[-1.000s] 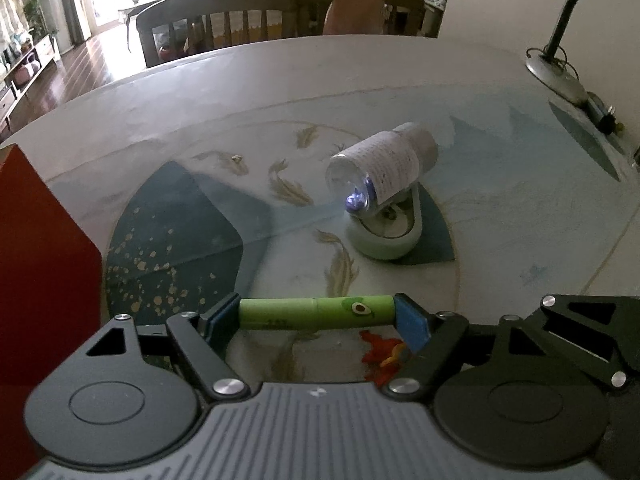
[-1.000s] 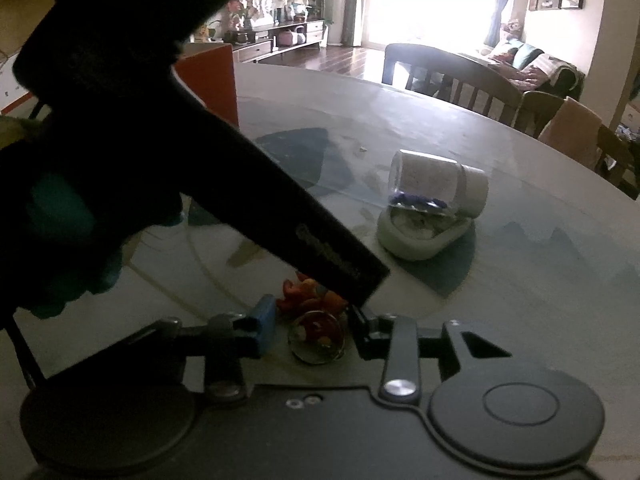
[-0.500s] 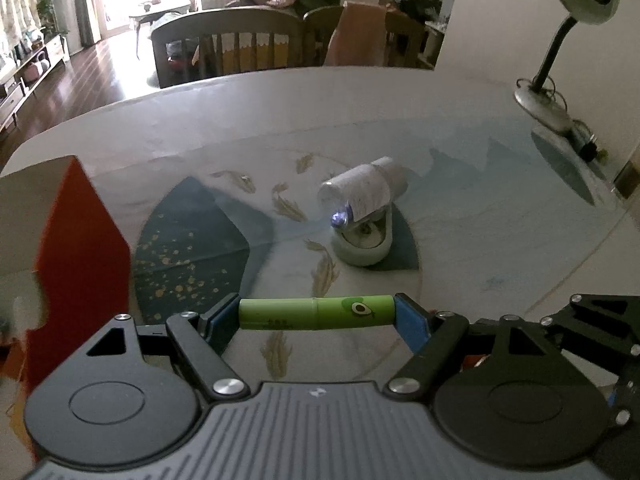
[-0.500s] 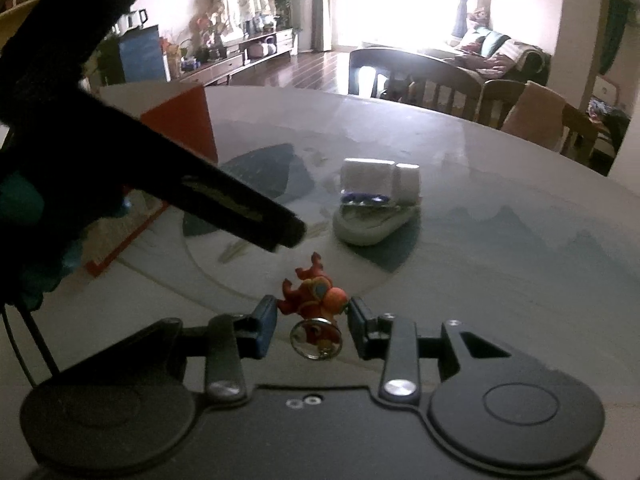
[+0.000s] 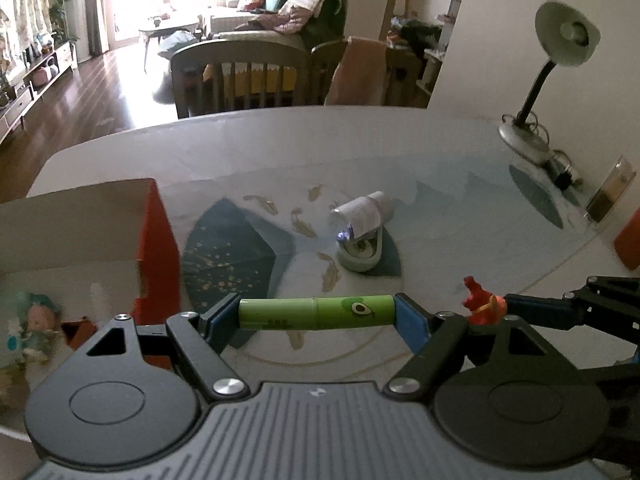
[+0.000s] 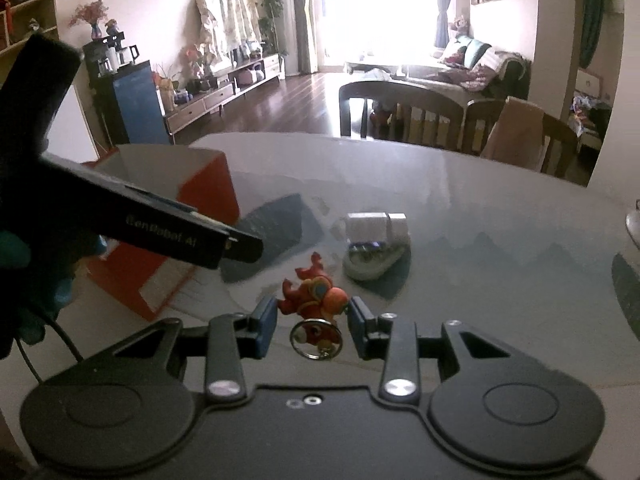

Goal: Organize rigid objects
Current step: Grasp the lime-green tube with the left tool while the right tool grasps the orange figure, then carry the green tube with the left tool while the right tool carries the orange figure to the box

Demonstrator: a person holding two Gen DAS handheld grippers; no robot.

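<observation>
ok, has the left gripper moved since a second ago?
Yes. The left gripper, shut on the green tube, has risen and pulled back: the bottle on its dish looks smaller and farther, and the orange box is now in view.

Glossy glass-topped table (image 5: 460, 168); smooth matt plastic green tube (image 5: 316, 313); metal keyring (image 6: 316, 338), cardboard box (image 5: 80, 232).

One green tube (image 5: 316, 312), one red keyring figure (image 6: 314, 294), one bottle (image 5: 362, 214), one dish (image 5: 362, 250), one box (image 5: 158, 240).
</observation>
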